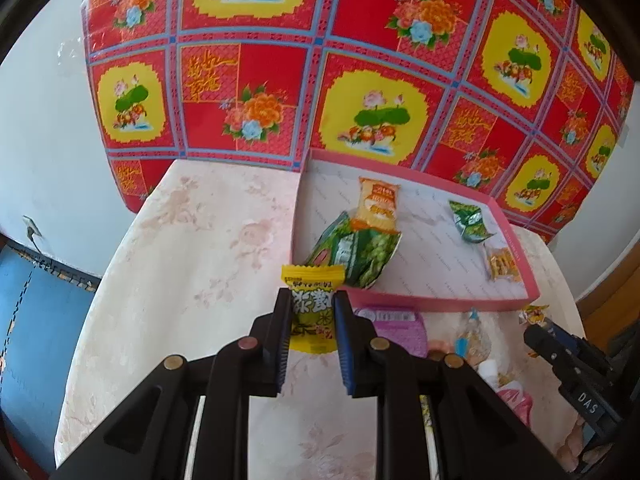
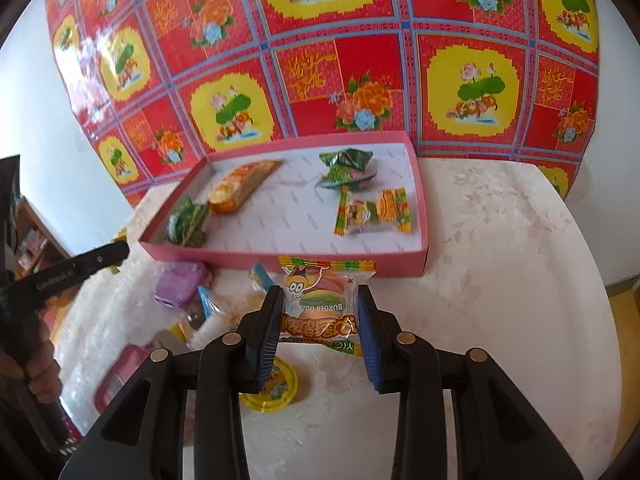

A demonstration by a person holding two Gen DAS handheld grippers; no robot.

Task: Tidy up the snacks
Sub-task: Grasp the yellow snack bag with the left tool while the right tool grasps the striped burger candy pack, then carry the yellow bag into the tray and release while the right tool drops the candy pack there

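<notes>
- The pink tray (image 2: 288, 259) is taken as the landmark; it lies on the pale bench (image 2: 500, 280) with its far rim toward the red patterned sheet (image 2: 360, 60) on the wall.
- Inside the tray, several snacks are already laid: an orange packet (image 2: 240, 184), green packets (image 2: 348, 166) and a small burger-sweet packet (image 2: 376, 210), spread apart over its white floor.
- A yellow sweet packet (image 1: 312, 308) is pinched upright in the left tongs (image 1: 312, 322), which are narrowed tight upon it; it is held just before the tray's near wall.
- A burger gummy packet (image 2: 320, 304) is clamped across its width in the right tongs (image 2: 320, 312), also just before the tray's near wall and clear of the bench.
- On the bench near the tray's front, unsorted items are left: a purple case (image 2: 180, 284), a blue-edged packet (image 2: 212, 304) and a yellow round lid (image 2: 276, 392).
- The step in hand is judged to be carrying: both packets are gripped and lifted, not yet over the tray.
- The next move is judged to call for each packet to be carried over the near wall and released on a bare patch of the tray floor, clear of the snacks already laid.
</notes>
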